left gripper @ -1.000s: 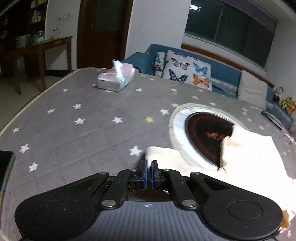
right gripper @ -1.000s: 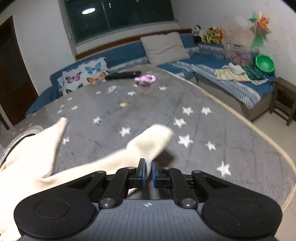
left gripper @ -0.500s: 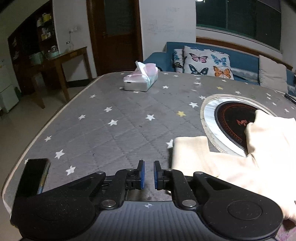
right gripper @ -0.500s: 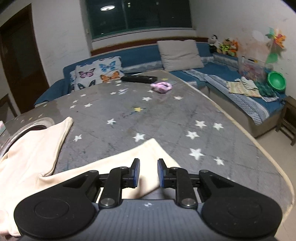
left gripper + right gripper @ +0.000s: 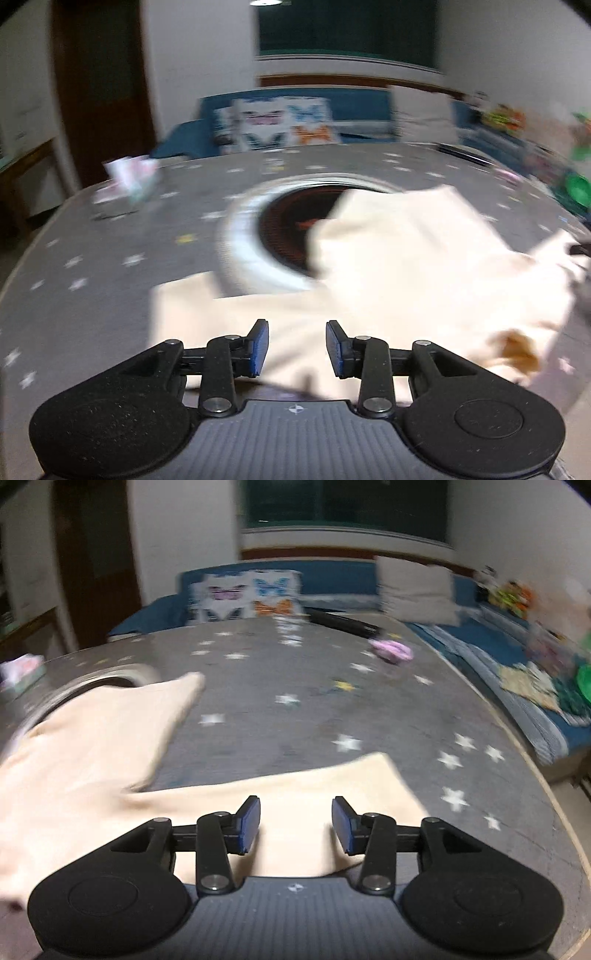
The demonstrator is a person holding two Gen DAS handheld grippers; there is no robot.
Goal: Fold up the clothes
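Observation:
A cream garment (image 5: 424,269) lies on the grey star-patterned table cover (image 5: 110,236), partly over the round cooktop (image 5: 291,229). One end lies flat toward the left wrist view's near left. My left gripper (image 5: 295,349) is open and empty, just above that part of the cloth. In the right wrist view the same garment (image 5: 92,738) spreads at left, and a long flat piece (image 5: 325,794) runs under my right gripper (image 5: 295,825), which is open and empty above it. Both views are blurred by motion.
A tissue box (image 5: 129,177) stands at the table's far left. A black remote (image 5: 343,622) and a pink item (image 5: 391,650) lie at the far side. A blue sofa with butterfly cushions (image 5: 243,594) stands behind. The table edge (image 5: 535,768) curves on the right.
Both grippers went from shut on the garment's ends to wide open. The cloth now lies flat on the table. The left view has swung right, toward the garment.

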